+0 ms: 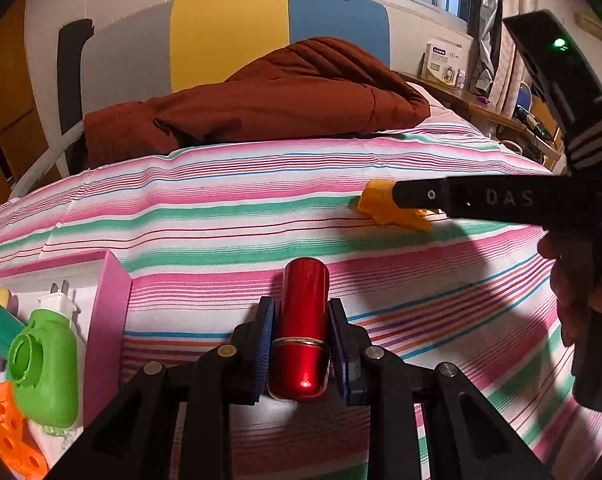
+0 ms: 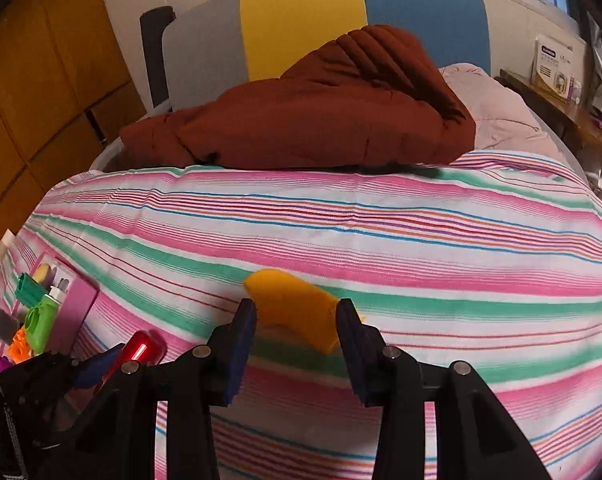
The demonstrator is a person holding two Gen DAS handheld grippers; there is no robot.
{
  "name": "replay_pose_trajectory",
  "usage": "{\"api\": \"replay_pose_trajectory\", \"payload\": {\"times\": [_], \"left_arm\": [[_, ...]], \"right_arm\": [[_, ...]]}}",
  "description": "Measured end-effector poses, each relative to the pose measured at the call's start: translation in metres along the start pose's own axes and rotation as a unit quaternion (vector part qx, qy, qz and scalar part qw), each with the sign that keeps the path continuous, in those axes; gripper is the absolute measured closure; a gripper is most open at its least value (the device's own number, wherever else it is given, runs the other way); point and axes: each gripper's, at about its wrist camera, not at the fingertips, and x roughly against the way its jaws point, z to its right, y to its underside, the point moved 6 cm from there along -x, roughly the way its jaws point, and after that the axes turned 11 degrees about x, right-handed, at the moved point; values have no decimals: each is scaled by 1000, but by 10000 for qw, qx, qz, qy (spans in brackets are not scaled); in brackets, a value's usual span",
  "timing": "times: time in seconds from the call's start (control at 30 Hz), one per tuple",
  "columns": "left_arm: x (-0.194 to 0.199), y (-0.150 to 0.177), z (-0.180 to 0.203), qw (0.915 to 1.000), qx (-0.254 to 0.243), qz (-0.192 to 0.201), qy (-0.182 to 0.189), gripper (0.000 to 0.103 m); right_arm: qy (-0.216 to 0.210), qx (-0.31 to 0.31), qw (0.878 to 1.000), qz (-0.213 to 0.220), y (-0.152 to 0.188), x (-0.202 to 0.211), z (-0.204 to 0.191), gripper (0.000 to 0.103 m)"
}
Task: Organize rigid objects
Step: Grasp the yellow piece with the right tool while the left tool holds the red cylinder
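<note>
The left gripper [image 1: 299, 344] was clamped on the red cylinder [image 1: 301, 328], both blue pads [image 1: 263, 344] pressed flat against its sides near the gold band. The cylinder's long axis ran straight away from the camera toward twelve o'clock, rounded far end pointing up the bed, near end sitting back between the fingers. In the right wrist view the same red cylinder [image 2: 143, 350] showed at eight o'clock, pinched in the left gripper [image 2: 101, 364].

Over on the other side, the right gripper [image 2: 297, 340] stood spread wide, its jaws apart with the yellow object [image 2: 293, 304] lying between and just past the fingertips. The right pad [image 2: 351, 332] looked to be at the object's edge, though whether it actually touched I could not tell; the left pad sat just clear. The yellow object lay on the striped bedsheet [image 2: 421, 240], its long axis running from ten o'clock to four o'clock. From the left wrist, that yellow object [image 1: 381, 204] sat at two o'clock, partly covered by the right gripper's black finger [image 1: 417, 194].

The pink box [image 1: 113, 308] sat at eight o'clock, near the cylinder, holding a green plastic piece [image 1: 45, 364], a white plug [image 1: 59, 300] and an orange block [image 1: 9, 432]. Broad open sheet stretched ahead between the grippers and the brown blanket [image 1: 261, 108] at twelve o'clock.
</note>
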Motion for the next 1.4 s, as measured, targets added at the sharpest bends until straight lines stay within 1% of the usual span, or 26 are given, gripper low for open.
{"api": "replay_pose_trajectory", "payload": {"times": [0.1, 0.2, 0.23, 0.27, 0.33, 0.37, 0.43, 0.5, 0.57, 0.63, 0.67, 0.73, 0.77, 0.8, 0.83, 0.9, 1.0, 1.07, 1.1, 1.13, 1.17, 1.2, 1.23, 1.3, 1.33, 1.4], "left_arm": [[0, 0, -1, 10000, -3, 9, 1, 76], [0, 0, -1, 10000, -10, 12, 3, 76], [0, 0, -1, 10000, -6, 13, 8, 76], [0, 0, -1, 10000, -1, 13, 17, 76], [0, 1, -2, 10000, 21, 12, 40, 76], [0, 1, -2, 10000, 26, 13, 43, 76], [0, 1, -1, 10000, 28, 19, 44, 76], [0, 2, -1, 10000, 17, 23, 28, 76], [0, 2, 0, 10000, 13, 30, 25, 76], [0, 2, 0, 10000, 9, 32, 22, 76], [0, 2, 0, 10000, 7, 35, 20, 76], [0, 2, -1, 10000, 9, 35, 25, 76], [0, 2, -1, 10000, 7, 35, 24, 76], [0, 2, 0, 10000, 6, 37, 23, 76], [0, 2, -1, 10000, 4, 37, 21, 76], [0, 2, -1, 10000, 6, 35, 22, 76], [0, 2, -1, 10000, 15, 38, 32, 76], [0, 2, 0, 10000, 18, 42, 37, 76], [0, 2, 0, 10000, 16, 43, 34, 76], [0, 2, 0, 10000, 7, 47, 23, 76], [0, 2, 0, 10000, -2, 49, 11, 76], [0, 2, 0, 10000, -8, 51, 10, 76], [0, 2, 1, 10000, -7, 53, 11, 76], [0, 1, 1, 10000, 1, 54, 18, 76], [-1, 1, 0, 10000, 5, 55, 20, 76], [-1, 1, 0, 10000, 3, 58, 20, 76]], "right_arm": [[29, 57, 10000, 42, -1, -2, 1, 62], [22, 317, 9995, 43, -2, -3, -2, 61], [24, 381, 9993, 24, -1, -3, -4, 59], [11, 478, 9989, -24, -1, -3, -7, 56], [-77, 692, 9973, -221, 1, -4, -15, 39], [-133, 828, 9958, -367, 4, -5, -20, 38], [-129, 926, 9947, -434, 4, -4, -24, 38], [-286, 660, 9968, -337, 3, -4, -20, 38], [-128, 570, 9979, -279, 4, -7, -14, 38], [55, 577, 9976, -369, 8, -14, -9, 38], [78, 531, 9977, -404, 11, -17, -7, 38], [-20, 350, 9983, -470, 16, -23, -5, 39], [-26, 331, 9987, -378, 16, -21, -5, 41], [-84, 325, 9988, -358, 15, -20, -6, 50], [-184, 321, 9986, -383, 15, -20, -9, 57], [-212, 345, 9982, -440, 15, -20, -12, 64], [-291, 280, 9971, -646, 17, -18, -14, 64], [-339, 98, 9957, -857, 19, -14, -11, 63], [-200, 85, 9963, -833, 17, -11, -8, 62], [24, 158, 9975, -688, 13, -3, -5, 57], [167, 303, 9984, -455, 7, 5, -4, 56], [180, 374, 9988, -275, 3, 8, -4, 53], [138, 386, 9991, -97, -2, 8, -5, 49], [13, 301, 9995, 8, -5, -1, -6, 49], [-127, 205, 9997, 11, -5, -6, -6, 49], [-449, 132, 9988, -138, 2, -17, -9, 47]]}}
